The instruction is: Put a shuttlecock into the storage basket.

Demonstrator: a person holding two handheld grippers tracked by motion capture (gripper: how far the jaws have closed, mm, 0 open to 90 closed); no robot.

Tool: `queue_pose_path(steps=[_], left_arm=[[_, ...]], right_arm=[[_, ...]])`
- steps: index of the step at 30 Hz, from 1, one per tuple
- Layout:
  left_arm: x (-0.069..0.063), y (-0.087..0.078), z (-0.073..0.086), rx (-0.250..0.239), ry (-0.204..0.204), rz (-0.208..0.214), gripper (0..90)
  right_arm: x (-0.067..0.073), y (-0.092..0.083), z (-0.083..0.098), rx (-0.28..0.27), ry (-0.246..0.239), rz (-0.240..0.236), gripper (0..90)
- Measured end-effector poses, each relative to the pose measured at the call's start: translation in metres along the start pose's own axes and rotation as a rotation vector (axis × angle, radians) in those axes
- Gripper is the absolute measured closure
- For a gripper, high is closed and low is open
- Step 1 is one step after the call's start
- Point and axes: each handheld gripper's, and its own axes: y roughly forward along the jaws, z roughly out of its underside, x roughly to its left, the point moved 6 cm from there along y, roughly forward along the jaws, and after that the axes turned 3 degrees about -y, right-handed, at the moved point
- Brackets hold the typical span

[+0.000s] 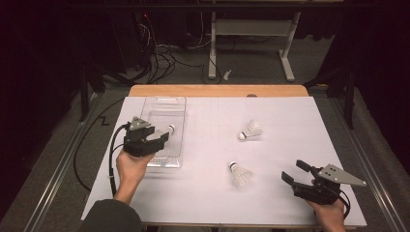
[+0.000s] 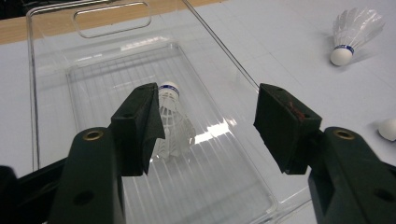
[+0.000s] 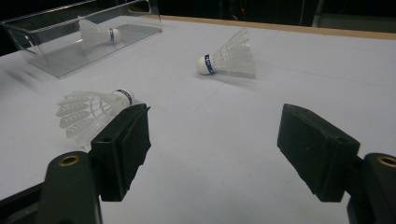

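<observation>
Shuttlecock (image 2: pixel 172 119) lies inside the clear plastic tray (image 2: pixel 51 60), on the tray's ribbed floor, cork end pointing toward the tray's handle cut-out and feather skirt toward the left gripper (image 2: pixel 208 116). In the left gripper view the shuttlecock sits just behind the inner edge of one black jaw, which covers part of the skirt; the opposite jaw stands well apart from it. The pads do not press on it: the left gripper is released, jaws spread wide, poised above the tray with nothing grasped. In the high view the left gripper (image 1: pixel 162 137) hangs over the tray's near half, and the shuttlecock's cork (image 1: pixel 171 128) shows just past the jaw tips, within the tray (image 1: pixel 164 101).

Second shuttlecock (image 1: pixel 250 131) lies on the white table cover (image 1: pixel 290 121) to the right of the tray, well apart from it, cork toward the tray. Third shuttlecock (image 1: pixel 240 174) lies on the cover to the right of the tray's near corner, cork pointing away from the person.

Right gripper (image 1: pixel 296 172) is held low over the cover far from the tray, at the near right edge. In the right gripper view its jaws (image 3: pixel 212 149) stand wide apart, released, with bare cover between them; the third shuttlecock (image 3: pixel 88 112) lies just beyond one jaw, not touching either pad.
</observation>
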Motion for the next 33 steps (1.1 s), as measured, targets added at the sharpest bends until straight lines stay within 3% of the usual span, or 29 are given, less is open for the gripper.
queue_pose_path(steps=[3,33], left_arm=[[0.0,-0.005,0.001,-0.016,-0.014,0.011,41.3],[-0.013,-0.025,0.013,-0.07,0.015,0.042,40.0]], right_arm=[[0.0,0.0,0.0,0.002,0.0,0.0,25.7],[0.001,0.0,0.0,0.0,0.0,-0.006,25.8]])
